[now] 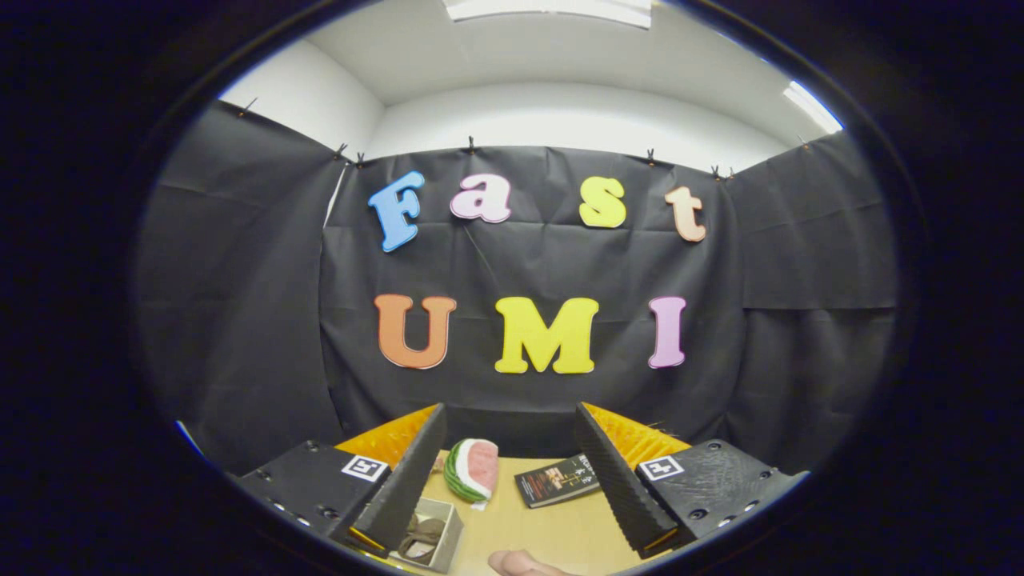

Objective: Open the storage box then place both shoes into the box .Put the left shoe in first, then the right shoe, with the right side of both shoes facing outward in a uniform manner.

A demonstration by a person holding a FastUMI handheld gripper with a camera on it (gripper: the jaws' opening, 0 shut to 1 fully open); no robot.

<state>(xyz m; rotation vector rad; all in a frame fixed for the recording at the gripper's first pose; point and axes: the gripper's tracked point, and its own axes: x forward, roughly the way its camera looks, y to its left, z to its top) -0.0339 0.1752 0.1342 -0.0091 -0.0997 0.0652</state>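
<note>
You are holding the tool raised and level, so it is looking mostly at the booth wall, with its fingers spread wide and gripping nothing. Taking the storage box as your landmark: the tabletop is stretching out beyond and to the right of it. The box itself is sitting low beside the left finger, just inside the gap; something brown, perhaps a shoe, is lying inside it, though you cannot tell for certain. Beyond the box a watermelon-slice toy is lying, and right of that a dark booklet. Nearer than the box, to its right, a pale rounded thing is peeking in, too cut off to name. You will likely need to tip down and left toward the box.
</note>
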